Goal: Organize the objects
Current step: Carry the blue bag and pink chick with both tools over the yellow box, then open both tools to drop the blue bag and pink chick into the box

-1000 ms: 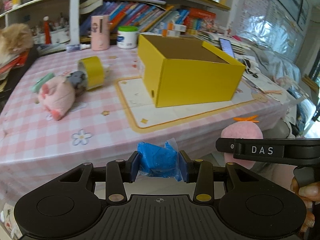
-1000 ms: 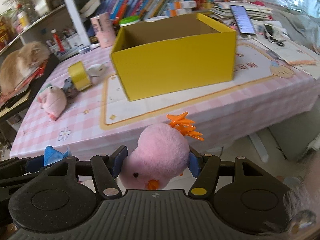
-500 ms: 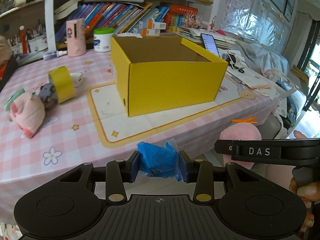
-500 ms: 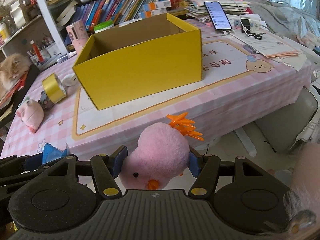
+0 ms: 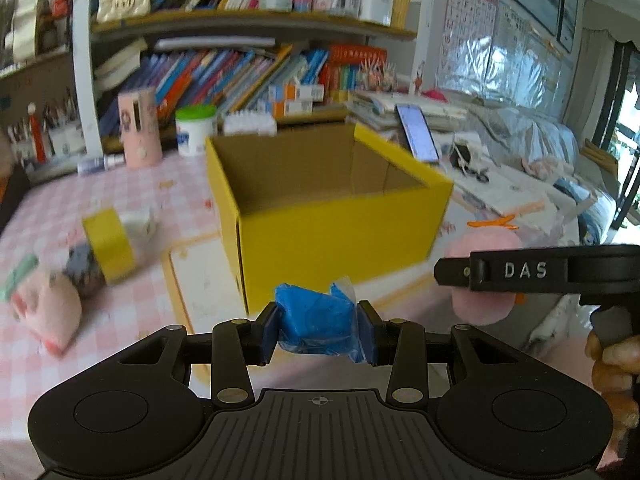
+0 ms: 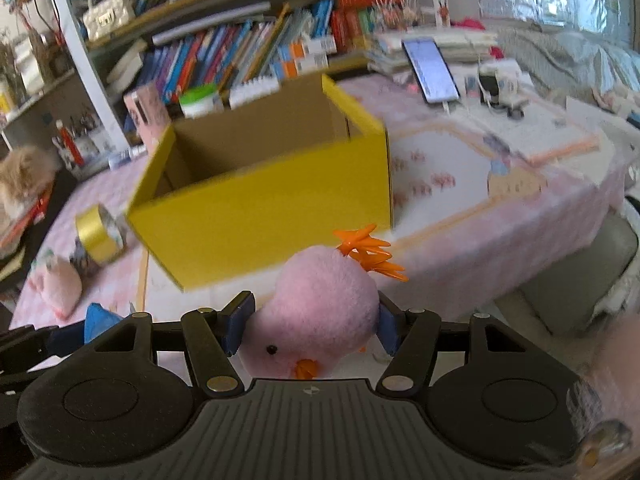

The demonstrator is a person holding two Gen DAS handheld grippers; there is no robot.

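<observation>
Left gripper point(image 5: 318, 326) level, fingers pressed on a blue plastic-wrapped packet point(image 5: 316, 320), just in front of the open yellow box point(image 5: 332, 232) on the counter point(image 5: 120, 312). Right gripper point(image 6: 310, 330) alongside, fingers squeezing a pink plush chick point(image 6: 316, 312), facing the same box.

Both wrist views face the yellow box point(image 5: 328, 216) point(image 6: 260, 200) closely, side by side.

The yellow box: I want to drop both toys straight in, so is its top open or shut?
Open. The yellow box shows its brown inner walls from above in both views; no lid covers it.
</observation>
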